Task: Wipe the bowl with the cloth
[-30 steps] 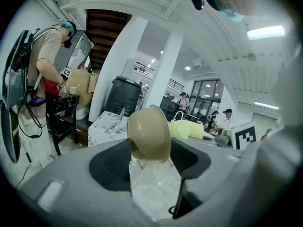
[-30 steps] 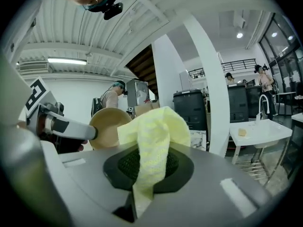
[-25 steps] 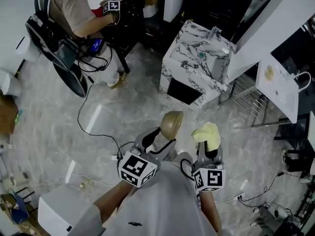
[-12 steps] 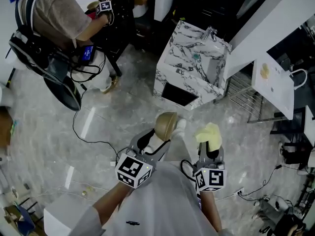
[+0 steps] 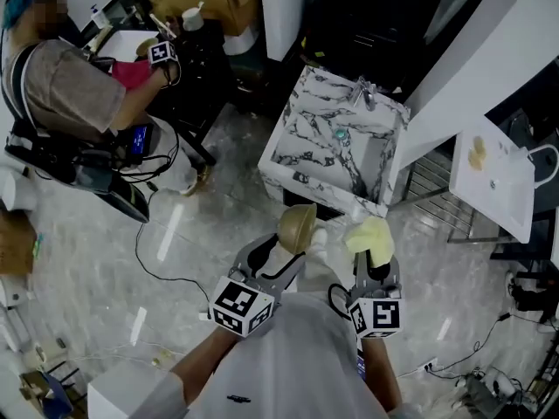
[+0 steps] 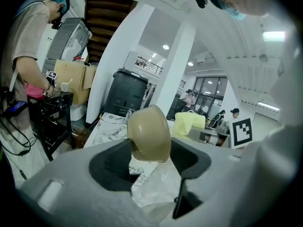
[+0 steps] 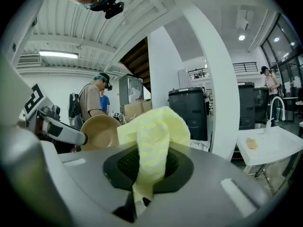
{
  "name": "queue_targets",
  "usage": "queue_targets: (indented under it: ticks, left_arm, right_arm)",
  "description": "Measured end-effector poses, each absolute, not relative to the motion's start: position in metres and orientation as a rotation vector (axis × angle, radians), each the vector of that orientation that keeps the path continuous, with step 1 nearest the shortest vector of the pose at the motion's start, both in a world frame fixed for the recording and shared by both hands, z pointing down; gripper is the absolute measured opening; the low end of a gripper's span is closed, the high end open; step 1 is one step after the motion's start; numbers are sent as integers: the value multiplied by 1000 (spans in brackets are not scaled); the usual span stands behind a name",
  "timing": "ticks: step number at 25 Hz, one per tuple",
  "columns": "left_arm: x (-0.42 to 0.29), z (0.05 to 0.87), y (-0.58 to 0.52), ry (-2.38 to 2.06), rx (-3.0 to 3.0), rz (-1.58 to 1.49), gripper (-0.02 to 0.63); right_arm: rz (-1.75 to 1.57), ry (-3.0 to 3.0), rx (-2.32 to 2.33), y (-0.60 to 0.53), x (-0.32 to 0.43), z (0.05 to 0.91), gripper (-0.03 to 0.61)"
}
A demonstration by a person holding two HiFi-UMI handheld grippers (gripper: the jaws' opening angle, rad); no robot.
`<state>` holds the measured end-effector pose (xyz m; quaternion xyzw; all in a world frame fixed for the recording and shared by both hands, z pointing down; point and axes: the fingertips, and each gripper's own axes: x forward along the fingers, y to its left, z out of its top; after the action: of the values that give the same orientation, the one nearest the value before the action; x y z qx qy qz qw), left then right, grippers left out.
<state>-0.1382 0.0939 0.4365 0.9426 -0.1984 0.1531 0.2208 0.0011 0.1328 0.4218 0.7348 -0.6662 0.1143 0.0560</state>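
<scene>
A tan bowl (image 5: pixel 297 226) is held in the air, my left gripper (image 5: pixel 285 245) shut on its rim. In the left gripper view the bowl (image 6: pixel 149 133) shows its outer side between the jaws. My right gripper (image 5: pixel 371 253) is shut on a pale yellow cloth (image 5: pixel 368 236), which bunches above the jaws. In the right gripper view the cloth (image 7: pixel 152 141) drapes over the jaws and the bowl (image 7: pixel 100 132) faces it from the left, a short gap apart. Both are held over the floor in front of a marble sink unit (image 5: pixel 330 140).
The marble sink unit has a faucet (image 5: pixel 364 93). A white table (image 5: pixel 495 175) with a small object stands at the right, a wire rack (image 5: pixel 432 185) beside it. A seated person (image 5: pixel 74 94) works at a dark desk (image 5: pixel 188 55) at upper left. Cables (image 5: pixel 157 238) cross the floor.
The view has shifted forward toward the marble sink unit, which now lies closer to the grippers. Bowl and cloth stay gripped, with the cloth slightly nearer the bowl.
</scene>
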Motion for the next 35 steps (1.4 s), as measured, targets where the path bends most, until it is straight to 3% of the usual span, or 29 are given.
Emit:
queue_targets:
  ticks: [14,35]
  left_arm:
    - [37,427,-16,-614,2625,452,261]
    - [75,452,-72,-272,2183,-15,259]
  right_arm:
    - [323,-2187,2135,14,155,415,26]
    - [330,-2192,1859,-55,172,424,26]
